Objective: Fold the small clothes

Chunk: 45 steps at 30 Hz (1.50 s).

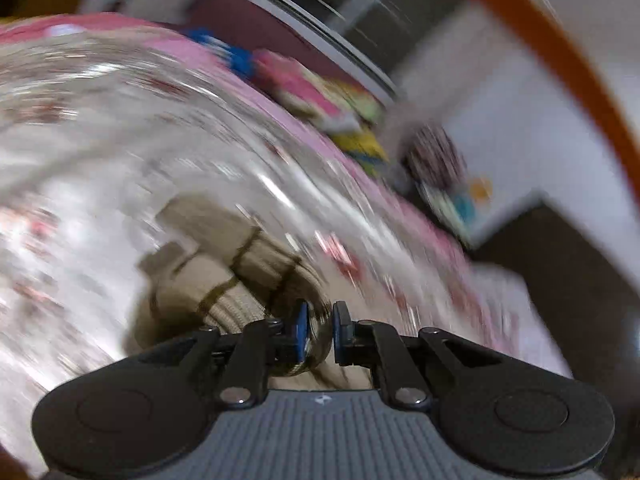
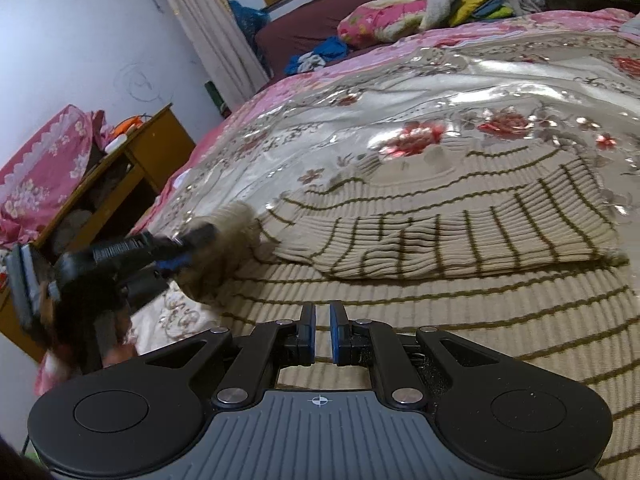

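A bed (image 2: 304, 92) fills most of both views, covered by a glossy floral bedspread (image 2: 400, 100) in cream and silver with red flowers and a pink border. Along its far edge lies a heap of folded bedding and clothes (image 2: 400, 12) in pink, yellow and blue, against a dark maroon headboard (image 2: 312, 20). To the left of the bed stands a wooden side table (image 2: 156, 148) with a pink floral bundle (image 2: 40, 168) beside it.

On the bedspread lies the beige ribbed sweater (image 2: 460, 232) with thin brown stripes — one part already folded over, so a layer with stripes running upright lies across the flat body below it, near the right side of the bed as the right wrist view shows it.

The left gripper (image 2: 188, 248) reaches in from the left of that view, blurred, its jaws closed on the sweater's left edge, which is bunched and lifted off the bedspread. In the left wrist view the same gripper (image 1: 320, 332) shows a roll of the striped knit pinched between its 2 blue pads, with the rest of the scene smeared by motion.

The right gripper (image 2: 322, 332) hovers low over the sweater's near part, jaws narrow — only a slim gap between the pads, and no cloth visible in it.
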Each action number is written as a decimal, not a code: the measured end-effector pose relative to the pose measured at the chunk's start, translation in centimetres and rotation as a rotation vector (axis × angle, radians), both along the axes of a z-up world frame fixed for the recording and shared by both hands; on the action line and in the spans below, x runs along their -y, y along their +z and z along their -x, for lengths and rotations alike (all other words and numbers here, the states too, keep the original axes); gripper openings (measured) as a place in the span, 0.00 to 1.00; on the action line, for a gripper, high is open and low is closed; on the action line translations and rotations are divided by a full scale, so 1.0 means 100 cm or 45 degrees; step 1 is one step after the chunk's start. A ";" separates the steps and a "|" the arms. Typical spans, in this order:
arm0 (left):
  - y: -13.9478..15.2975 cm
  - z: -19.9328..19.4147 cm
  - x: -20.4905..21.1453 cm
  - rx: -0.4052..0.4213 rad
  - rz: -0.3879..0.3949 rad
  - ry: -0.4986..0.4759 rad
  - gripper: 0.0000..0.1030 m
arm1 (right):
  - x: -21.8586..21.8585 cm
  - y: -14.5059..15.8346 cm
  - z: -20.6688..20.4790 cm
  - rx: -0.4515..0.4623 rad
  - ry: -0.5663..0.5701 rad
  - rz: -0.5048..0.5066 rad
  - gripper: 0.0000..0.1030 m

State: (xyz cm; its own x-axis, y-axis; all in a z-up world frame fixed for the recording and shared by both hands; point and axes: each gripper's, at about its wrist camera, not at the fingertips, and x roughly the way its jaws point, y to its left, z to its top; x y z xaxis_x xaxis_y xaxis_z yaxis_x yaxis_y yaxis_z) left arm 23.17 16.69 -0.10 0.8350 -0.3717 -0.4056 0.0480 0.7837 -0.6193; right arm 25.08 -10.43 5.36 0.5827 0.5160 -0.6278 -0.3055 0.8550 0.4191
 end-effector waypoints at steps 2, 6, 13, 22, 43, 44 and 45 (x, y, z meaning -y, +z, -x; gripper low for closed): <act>-0.005 0.004 0.025 -0.034 -0.086 -0.088 0.18 | 0.007 0.000 0.000 0.000 -0.022 0.011 0.10; -0.013 0.019 0.047 -0.084 -0.247 -0.160 0.20 | 0.017 -0.001 -0.003 -0.031 -0.043 -0.006 0.10; -0.008 0.053 0.047 -0.059 -0.280 -0.148 0.32 | 0.006 -0.010 -0.013 -0.094 -0.035 -0.045 0.24; -0.015 0.052 0.022 -0.072 -0.222 -0.122 0.32 | -0.027 0.000 -0.063 -0.086 -0.126 0.022 0.25; -0.007 0.058 0.009 -0.026 -0.174 -0.110 0.39 | -0.037 -0.007 -0.099 -0.138 -0.191 0.058 0.08; -0.007 0.058 0.008 -0.024 -0.164 -0.108 0.40 | -0.029 -0.001 -0.092 -0.115 -0.191 0.025 0.07; -0.007 0.058 0.008 -0.022 -0.154 -0.108 0.41 | -0.019 0.004 -0.082 -0.081 -0.195 -0.005 0.07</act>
State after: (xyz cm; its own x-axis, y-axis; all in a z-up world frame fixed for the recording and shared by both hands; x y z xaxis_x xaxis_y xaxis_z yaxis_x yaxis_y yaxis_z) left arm 17.34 15.94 -0.79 0.7951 -0.3881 -0.4659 0.1071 0.8462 -0.5220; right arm 33.23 -8.55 5.77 0.6140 0.4268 -0.6639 -0.1449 0.8879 0.4367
